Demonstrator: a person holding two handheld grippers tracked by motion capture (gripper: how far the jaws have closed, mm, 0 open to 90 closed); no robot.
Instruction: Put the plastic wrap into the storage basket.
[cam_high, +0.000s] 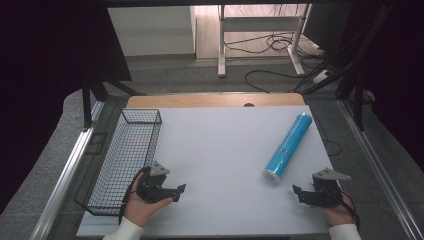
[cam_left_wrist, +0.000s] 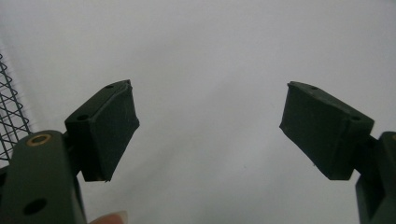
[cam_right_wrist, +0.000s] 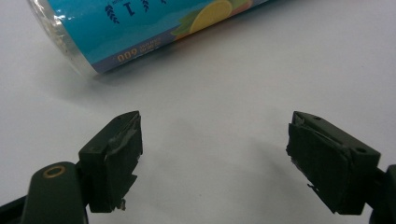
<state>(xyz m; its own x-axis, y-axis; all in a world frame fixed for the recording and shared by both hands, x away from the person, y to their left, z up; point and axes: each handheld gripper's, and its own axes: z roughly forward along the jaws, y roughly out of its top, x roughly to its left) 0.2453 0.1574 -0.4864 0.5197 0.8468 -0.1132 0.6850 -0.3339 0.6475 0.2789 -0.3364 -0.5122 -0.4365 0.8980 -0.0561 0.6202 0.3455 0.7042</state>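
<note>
High view: blue-labelled tube (cam_high: 289, 146) lies on its side near the desk's (cam_high: 220, 150) right edge, clear end towards the near-right corner — an easy reach for the right gripper (cam_high: 299, 193), jaws spread and empty just short of it. Left gripper (cam_high: 179, 190) rests near the front-left corner, jaws apart, empty, beside the wire basket (cam_high: 125, 155) — probably the tube's destination.

blue tube (cam_high: 288, 146) | lying flat, slantwise | table's right side
</note>
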